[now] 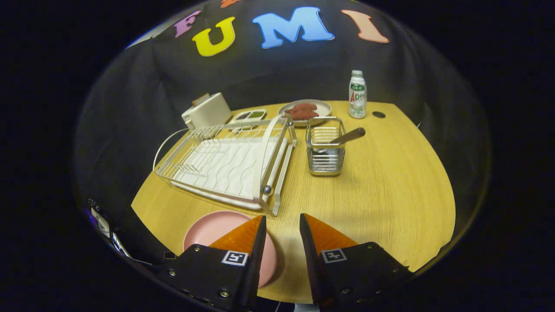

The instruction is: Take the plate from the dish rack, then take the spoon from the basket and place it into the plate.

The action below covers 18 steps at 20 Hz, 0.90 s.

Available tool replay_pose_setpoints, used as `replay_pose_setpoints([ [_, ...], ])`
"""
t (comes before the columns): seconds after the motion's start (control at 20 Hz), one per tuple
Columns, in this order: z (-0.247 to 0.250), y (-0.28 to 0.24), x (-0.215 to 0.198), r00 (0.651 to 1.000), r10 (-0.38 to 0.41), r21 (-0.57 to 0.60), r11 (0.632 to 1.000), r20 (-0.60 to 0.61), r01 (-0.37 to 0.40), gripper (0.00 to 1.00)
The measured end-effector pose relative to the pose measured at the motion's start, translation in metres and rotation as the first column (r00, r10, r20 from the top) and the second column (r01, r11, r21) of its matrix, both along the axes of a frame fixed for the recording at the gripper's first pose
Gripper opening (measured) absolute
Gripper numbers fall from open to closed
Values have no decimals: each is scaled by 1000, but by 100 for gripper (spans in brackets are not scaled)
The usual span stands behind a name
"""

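Pale yellow wood grain is what your camera looks across: the table (381, 186) spreads ahead of your fingers and runs back to the dark cloth wall.

The largest thing on it is the white wire dish rack (225, 162), which sits beyond your left finger and has no dishes in its slots. Its near corner, with a small metal knob, comes close to the pink plate.

The pink plate (212, 229) lies flat on the table at the near edge, just this side of the rack, and your left finger overlaps its right part in the view. I cannot tell whether the finger touches it.

At the far left of the table stands a cream-coloured box-shaped appliance (208, 110), with a small divided tray (250, 115) beside it. Next along is a grey plate (305, 110) carrying reddish-brown food.

The metal wire basket (325, 149) stands upright to the right of the rack, well beyond your fingers. The spoon (344, 138) is in it, with its wooden handle leaning out over the right rim.

A small bottle (357, 95) with a white cap stands upright near the far edge, and a small dark round spot (378, 115) marks the tabletop just beside it.

Your gripper (282, 223) hovers with its fingers parted, a clear gap of bare table between the tips, and nothing is held in it.
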<state>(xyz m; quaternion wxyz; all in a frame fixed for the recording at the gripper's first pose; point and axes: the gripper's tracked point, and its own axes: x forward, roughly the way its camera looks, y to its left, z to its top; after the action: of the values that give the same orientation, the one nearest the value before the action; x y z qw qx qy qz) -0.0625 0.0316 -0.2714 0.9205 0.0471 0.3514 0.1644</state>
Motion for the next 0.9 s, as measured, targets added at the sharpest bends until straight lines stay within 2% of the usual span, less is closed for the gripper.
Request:
replay_pose_setpoints([
  [0.1, 9, -9, 1, 995, -44, 15, 999, 93, 43, 47],
  [0.2, 23, -28, 12, 969, -91, -1, 996, 230, 94, 47],
  [0.35, 42, -54, 35, 884, -143, -40, 983, 446, 180, 47],
  [0.55, 23, -72, 68, 846, -248, 27, 963, 473, 268, 47],
  [0.9, 13, -62, 124, 820, -254, 82, 965, 513, 248, 47],
])
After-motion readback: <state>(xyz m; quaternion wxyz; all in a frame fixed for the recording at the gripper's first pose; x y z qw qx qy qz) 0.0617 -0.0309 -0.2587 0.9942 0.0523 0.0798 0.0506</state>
